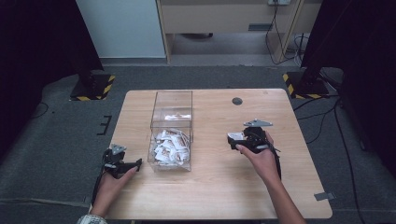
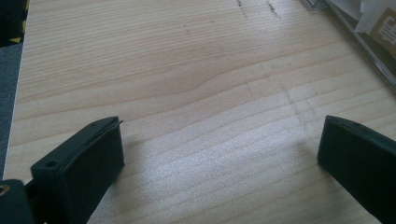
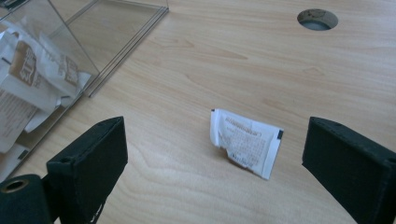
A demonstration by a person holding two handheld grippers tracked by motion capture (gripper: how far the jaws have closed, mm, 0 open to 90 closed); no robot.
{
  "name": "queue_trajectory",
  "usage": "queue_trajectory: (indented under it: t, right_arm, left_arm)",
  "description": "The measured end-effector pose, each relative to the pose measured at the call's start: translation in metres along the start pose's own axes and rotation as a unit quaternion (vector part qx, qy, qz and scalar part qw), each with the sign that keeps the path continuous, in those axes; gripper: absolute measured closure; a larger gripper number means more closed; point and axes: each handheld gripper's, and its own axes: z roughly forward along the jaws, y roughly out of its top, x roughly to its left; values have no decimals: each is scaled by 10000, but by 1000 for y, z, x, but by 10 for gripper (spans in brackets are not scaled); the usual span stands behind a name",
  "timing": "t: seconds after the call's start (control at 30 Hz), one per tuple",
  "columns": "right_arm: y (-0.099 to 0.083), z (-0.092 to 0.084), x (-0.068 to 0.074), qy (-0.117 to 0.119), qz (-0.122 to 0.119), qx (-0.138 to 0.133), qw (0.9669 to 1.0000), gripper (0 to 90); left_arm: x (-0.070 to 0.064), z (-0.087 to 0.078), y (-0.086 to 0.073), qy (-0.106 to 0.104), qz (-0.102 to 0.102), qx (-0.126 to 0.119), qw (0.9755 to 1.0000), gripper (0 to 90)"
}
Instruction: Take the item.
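Lay flat on the table, one white sachet, just ahead of the right gripper and between its wide-apart jaws, long axis slanting across the gap. Sat nearer that hand than the left gripper, likewise spread and holding nothing, beyond the clear sachet-filled box.

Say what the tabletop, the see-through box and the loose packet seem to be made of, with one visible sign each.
Tabletop: wood or wood-look laminate, matt; grain lines show.
Box: clear rigid plastic, likely acrylic; glossy reflections and sharp edges.
Packet: thin white paper or film, printed; creased and torn at one edge.
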Motion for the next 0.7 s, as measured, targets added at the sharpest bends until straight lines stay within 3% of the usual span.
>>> queue_trajectory:
  t: [0.47, 0.7]
  right_arm:
    - [-45, -19, 9, 126, -202, 237, 9994, 56]
    - [-64, -22, 9, 155, -166, 336, 9992, 58]
  left_arm:
    - [0, 0, 0, 7, -3, 1, 10000, 0]
    - [0, 0, 0, 8, -8, -5, 10000, 0]
